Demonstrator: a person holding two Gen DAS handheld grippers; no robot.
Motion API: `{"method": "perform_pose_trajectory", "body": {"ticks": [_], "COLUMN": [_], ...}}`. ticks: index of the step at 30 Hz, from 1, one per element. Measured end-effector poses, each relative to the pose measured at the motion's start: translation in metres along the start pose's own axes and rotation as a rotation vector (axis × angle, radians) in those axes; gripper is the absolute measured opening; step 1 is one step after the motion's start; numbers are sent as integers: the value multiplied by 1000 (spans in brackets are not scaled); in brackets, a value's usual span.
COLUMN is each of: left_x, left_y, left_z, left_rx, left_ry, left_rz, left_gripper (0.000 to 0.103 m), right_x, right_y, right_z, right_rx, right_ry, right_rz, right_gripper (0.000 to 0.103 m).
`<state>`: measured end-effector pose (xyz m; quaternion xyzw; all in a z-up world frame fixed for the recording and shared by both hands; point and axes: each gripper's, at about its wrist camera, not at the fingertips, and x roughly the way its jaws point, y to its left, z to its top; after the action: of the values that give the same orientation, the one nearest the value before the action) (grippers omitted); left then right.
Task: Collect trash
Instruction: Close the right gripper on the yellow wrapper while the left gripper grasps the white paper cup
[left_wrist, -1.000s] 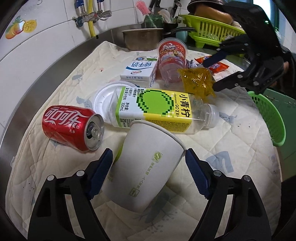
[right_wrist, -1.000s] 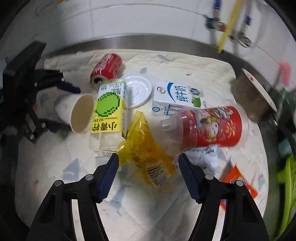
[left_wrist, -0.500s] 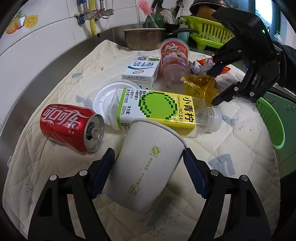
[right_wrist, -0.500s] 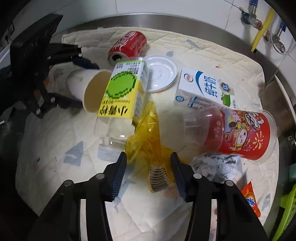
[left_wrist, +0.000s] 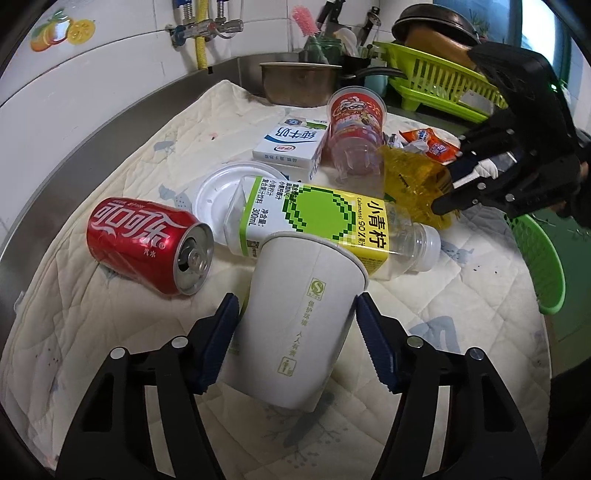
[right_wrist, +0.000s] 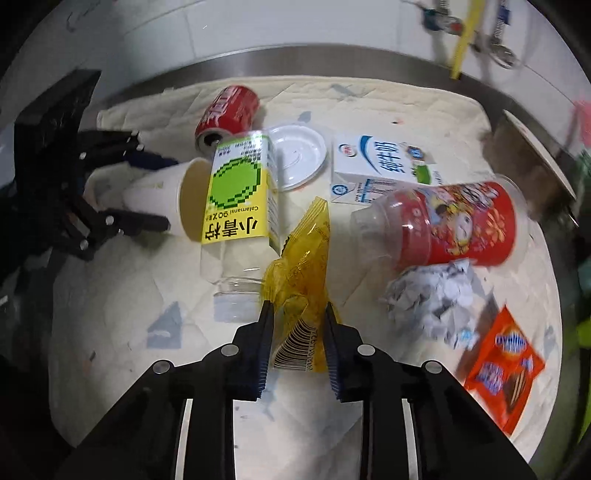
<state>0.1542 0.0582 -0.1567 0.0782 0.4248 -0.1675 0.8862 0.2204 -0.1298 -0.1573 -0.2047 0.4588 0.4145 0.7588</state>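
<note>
A white paper cup (left_wrist: 299, 317) lies on its side between the fingers of my left gripper (left_wrist: 297, 314), whose pads touch both its sides. It also shows in the right wrist view (right_wrist: 166, 192). My right gripper (right_wrist: 299, 314) is shut on a crumpled yellow wrapper (right_wrist: 303, 273), which also shows in the left wrist view (left_wrist: 413, 184). Around them lie a clear bottle with a green and yellow label (left_wrist: 325, 225), a red cola can (left_wrist: 147, 240), a white lid (right_wrist: 299, 155), a milk carton (right_wrist: 380, 166), a red plastic cup (right_wrist: 454, 221), crumpled paper (right_wrist: 432, 295) and an orange packet (right_wrist: 502, 358).
All of it lies on a quilted cream cloth (left_wrist: 461, 295) over a steel counter. A green basket (left_wrist: 543, 258) hangs past the cloth's right edge. A steel bowl (left_wrist: 299, 81) and a green dish rack (left_wrist: 436, 81) stand behind.
My right gripper has closed on the yellow wrapper. My left gripper's fingers have closed in onto the sides of the paper cup.
</note>
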Motion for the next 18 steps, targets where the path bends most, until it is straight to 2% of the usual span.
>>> {"method": "perform_pose_trajectory", "body": {"ticks": [9,13,18], "left_x": [-18,-35,-58], "left_y": [-6,-14,-31], "left_z": [-8,-10,-1], "left_rx": [-60,-77,-75], "left_ry": [-28,-66,-127], "left_rz": [18,13,-23], "left_gripper": [59,59,59], "right_x": [-55,-82,-119], "right_y": [13,19,13], "right_z": [-42,-69,-131], "right_rx": [270,356,532], "right_ry": [-179,-232,-253], "right_rz": [-5,-60,-164], "right_gripper": [24,24,25]}}
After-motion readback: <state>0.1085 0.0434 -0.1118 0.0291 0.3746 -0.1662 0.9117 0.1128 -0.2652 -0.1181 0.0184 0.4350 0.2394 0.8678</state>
